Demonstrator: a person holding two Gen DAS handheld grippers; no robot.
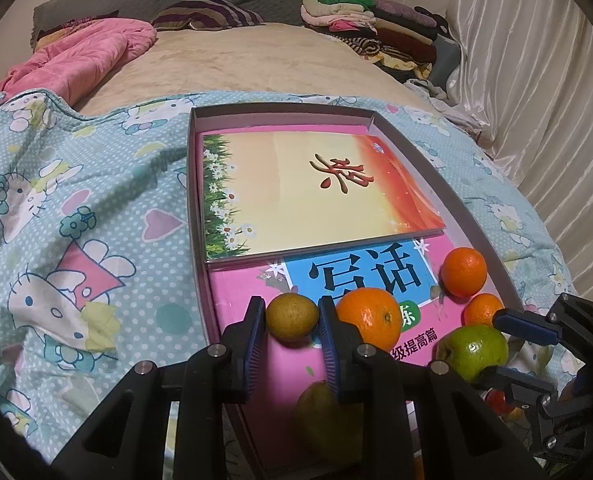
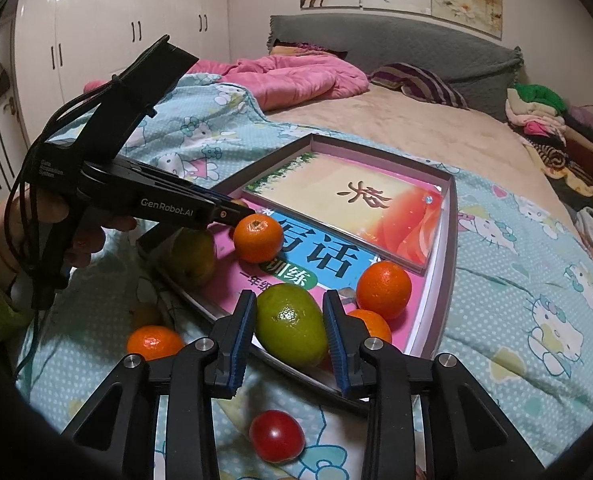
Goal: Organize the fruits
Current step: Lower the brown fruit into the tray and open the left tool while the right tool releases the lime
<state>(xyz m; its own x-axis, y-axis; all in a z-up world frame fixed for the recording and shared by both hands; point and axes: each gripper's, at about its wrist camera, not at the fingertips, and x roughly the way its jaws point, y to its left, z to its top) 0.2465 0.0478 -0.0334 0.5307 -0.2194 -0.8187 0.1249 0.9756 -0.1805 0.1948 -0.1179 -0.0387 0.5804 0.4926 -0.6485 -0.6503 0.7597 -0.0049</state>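
Fruit sits in a flat box (image 1: 194,184) on the bed (image 1: 256,56), and more lies outside it on the blue cat blanket (image 1: 76,200). My left gripper (image 1: 292,316) has its jaws closed on a small yellow-brown fruit (image 1: 292,316), and both blue pads press its sides; it is over the near left part of the box, just above the pink book (image 1: 240,300). My right gripper (image 2: 290,324) has a green fruit (image 2: 290,324) between its jaws at the near edge of the box. In the left wrist view both pads seem to touch the green fruit, one on top and one below. In the box, a yellow book (image 1: 316,192) lies on the pink book at the far end. A big orange (image 1: 370,318) rests on the pink book just beside my left jaws. Another orange (image 1: 465,272) sits by the right wall of the box, and a smaller orange (image 1: 483,309) lies just behind the green fruit. A yellow-green pear (image 2: 194,258) lies at the near left corner of the box, under my left gripper. Out on the blanket, by the near edge of the box, are a loose orange (image 2: 154,342) and a red fruit (image 2: 276,436). A hand in a green sleeve (image 2: 0,264) holds the left gripper.
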